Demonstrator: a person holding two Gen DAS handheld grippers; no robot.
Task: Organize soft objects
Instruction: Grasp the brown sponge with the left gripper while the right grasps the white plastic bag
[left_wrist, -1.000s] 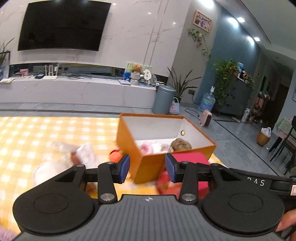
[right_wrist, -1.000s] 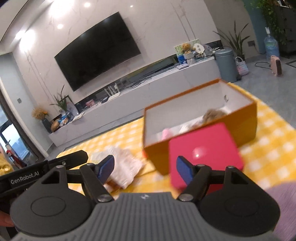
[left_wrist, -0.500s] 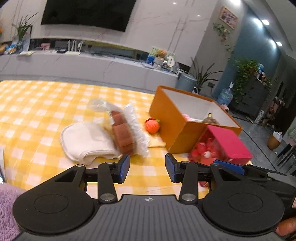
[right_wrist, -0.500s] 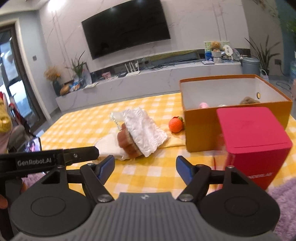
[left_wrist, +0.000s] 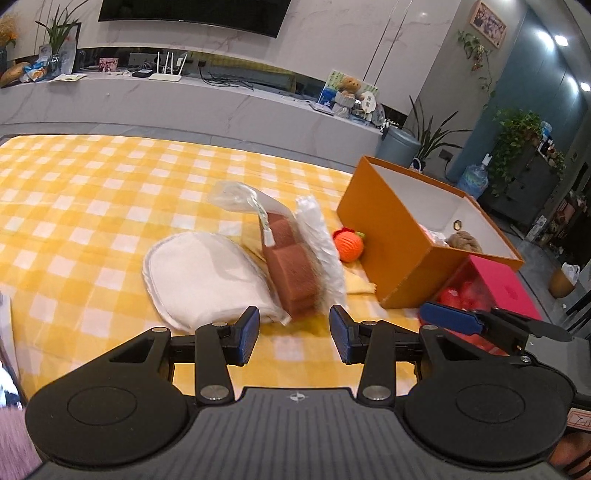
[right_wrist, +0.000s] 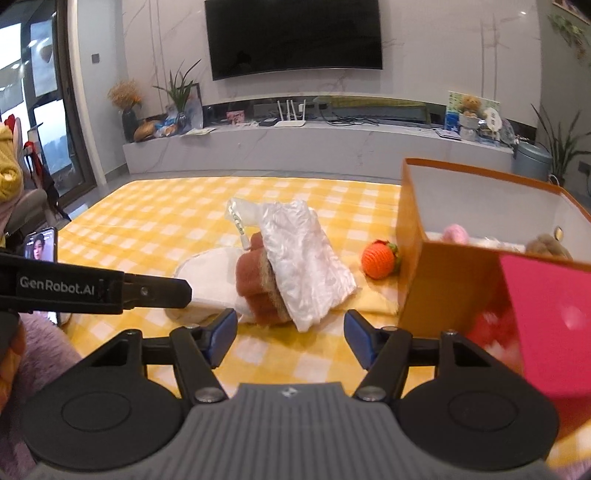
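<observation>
The left hand-held gripper (left_wrist: 294, 334) hangs released over the yellow checked cloth (left_wrist: 92, 206), its blue pads (left_wrist: 246, 334) apart with nothing between them, just short of the near end of the pile of soft things. The right hand-held gripper (right_wrist: 290, 338) is likewise spread wide and empty, low above the same cloth and facing the same pile; its blue-tipped finger shows at the right of the left wrist view, near the red box (left_wrist: 506, 286). The pile lies in the middle of the cloth: a flat white pad (left_wrist: 201, 277) at the left, brown sponge blocks (left_wrist: 291, 269) in a clear plastic bag (left_wrist: 236, 195) leaning across it, and a crinkled white packet (right_wrist: 303, 258) resting on the sponges. Beyond these, an orange knitted ball (left_wrist: 348, 244) with a green tuft sits just beside the wall of the open orange box (left_wrist: 391, 243). Inside that box a pink soft toy (right_wrist: 456, 233) and a brownish plush (left_wrist: 463, 240) show above the rim. The red box stands touching the orange box's near corner, its contents blurred red.
</observation>
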